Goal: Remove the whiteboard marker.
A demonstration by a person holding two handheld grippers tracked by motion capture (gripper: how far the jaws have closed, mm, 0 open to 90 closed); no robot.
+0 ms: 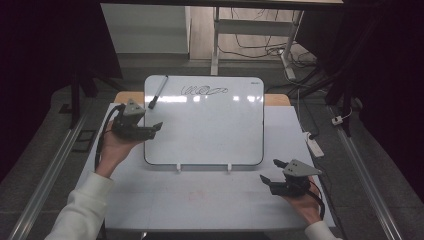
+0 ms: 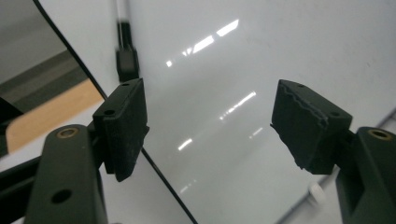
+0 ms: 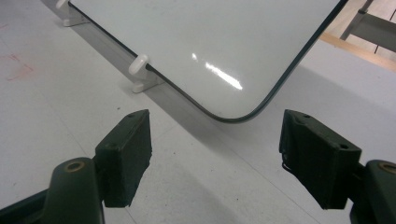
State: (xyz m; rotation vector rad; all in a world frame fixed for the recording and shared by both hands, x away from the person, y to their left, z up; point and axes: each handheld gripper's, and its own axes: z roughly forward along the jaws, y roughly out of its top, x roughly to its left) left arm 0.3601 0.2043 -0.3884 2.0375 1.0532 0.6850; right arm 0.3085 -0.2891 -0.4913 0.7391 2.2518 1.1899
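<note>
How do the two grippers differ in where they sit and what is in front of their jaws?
The left gripper is held at the whiteboard's left edge, near the marker; the right gripper sits lower, off the board's near right corner. In the left gripper view the jaws frame the board's surface and edge; in the right gripper view they frame bare table before the corner. Both stand open, holding nothing.

Bare desk [image 1: 200, 200] lies open between both hands, while the propped whiteboard [image 1: 205, 125] and its marker [image 1: 157, 92] block the middle.
</note>
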